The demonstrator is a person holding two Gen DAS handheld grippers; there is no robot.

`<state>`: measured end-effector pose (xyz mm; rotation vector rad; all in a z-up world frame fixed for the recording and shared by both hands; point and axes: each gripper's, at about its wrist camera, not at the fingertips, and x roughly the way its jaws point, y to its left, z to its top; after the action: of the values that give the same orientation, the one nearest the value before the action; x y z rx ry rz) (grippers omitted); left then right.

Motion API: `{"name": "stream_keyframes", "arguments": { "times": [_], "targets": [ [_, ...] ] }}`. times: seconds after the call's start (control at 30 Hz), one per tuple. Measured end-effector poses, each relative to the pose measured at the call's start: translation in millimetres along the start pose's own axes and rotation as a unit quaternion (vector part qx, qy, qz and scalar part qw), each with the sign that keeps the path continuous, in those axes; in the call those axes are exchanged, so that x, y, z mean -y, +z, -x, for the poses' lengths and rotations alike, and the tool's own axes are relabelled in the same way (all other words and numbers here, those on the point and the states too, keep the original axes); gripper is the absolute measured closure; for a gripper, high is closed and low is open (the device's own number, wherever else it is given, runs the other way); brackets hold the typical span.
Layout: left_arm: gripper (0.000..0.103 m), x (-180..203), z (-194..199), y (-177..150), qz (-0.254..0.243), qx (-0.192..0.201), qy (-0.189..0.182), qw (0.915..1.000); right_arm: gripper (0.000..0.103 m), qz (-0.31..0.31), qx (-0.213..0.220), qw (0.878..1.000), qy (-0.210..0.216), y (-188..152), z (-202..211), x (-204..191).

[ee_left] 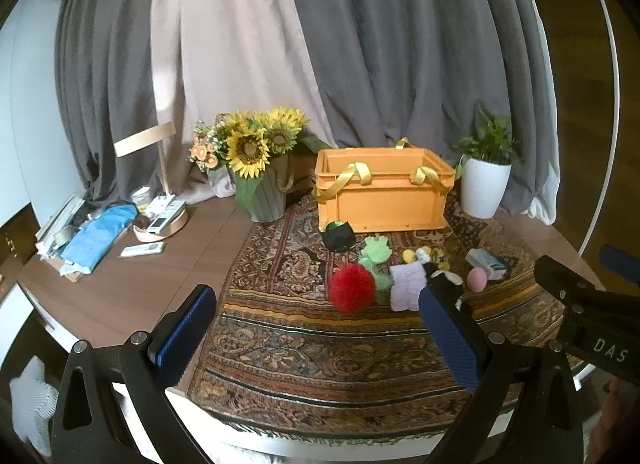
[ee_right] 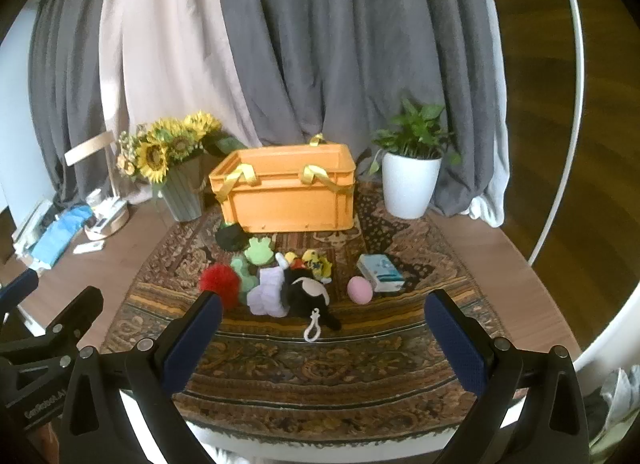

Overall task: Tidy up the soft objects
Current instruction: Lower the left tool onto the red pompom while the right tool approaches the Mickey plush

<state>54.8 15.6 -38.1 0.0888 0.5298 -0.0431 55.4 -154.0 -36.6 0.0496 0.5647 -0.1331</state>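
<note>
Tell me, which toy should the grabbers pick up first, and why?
Probably the red pompom: the left gripper is open and empty, the pompom lies just ahead on the rug, apart from the orange crate. Ease forward around it.

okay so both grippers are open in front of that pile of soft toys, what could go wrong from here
1. The toys are packed close: the red pompom, lilac sock and black plush touch, so one grab may drag a neighbour.
2. The plush's white loop trails loose and could snag a finger.
3. The crate stands between the sunflower vase and white pot; a wide swing might tip either.
</note>
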Motion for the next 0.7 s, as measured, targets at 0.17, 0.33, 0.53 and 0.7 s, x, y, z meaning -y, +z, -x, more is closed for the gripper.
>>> {"name": "stream_keyframes", "arguments": {
  "times": [0.17,0.33,0.53,0.7],
  "targets": [
    [0.000,-7.2,-31.2,-0.3,-0.019,-0.004,-0.018,0.9997,0.001,-0.002,-0.020,1.000,-0.008,-1.8,-29.1,-11.6],
    [0.000,-13.0,-61.1,-1.6,-0.033,-0.005,-0.047,0.9983,0.002,-0.004,-0.035,0.999,-0.022,-4.7,-54.0,-23.6],
    [0.000,-12.1,-93.5,-4.2,-0.043,-0.016,-0.075,0.9962,0.003,-0.021,-0.052,0.998,-0.037,-9.6,-78.3,-27.8],
    [0.000,-2.3,-117.6,-8.4,-0.052,-0.029,-0.083,0.9947,0.004,-0.017,-0.072,0.996,-0.042,-12.9,-100.0,-25.1]
  ]
}}
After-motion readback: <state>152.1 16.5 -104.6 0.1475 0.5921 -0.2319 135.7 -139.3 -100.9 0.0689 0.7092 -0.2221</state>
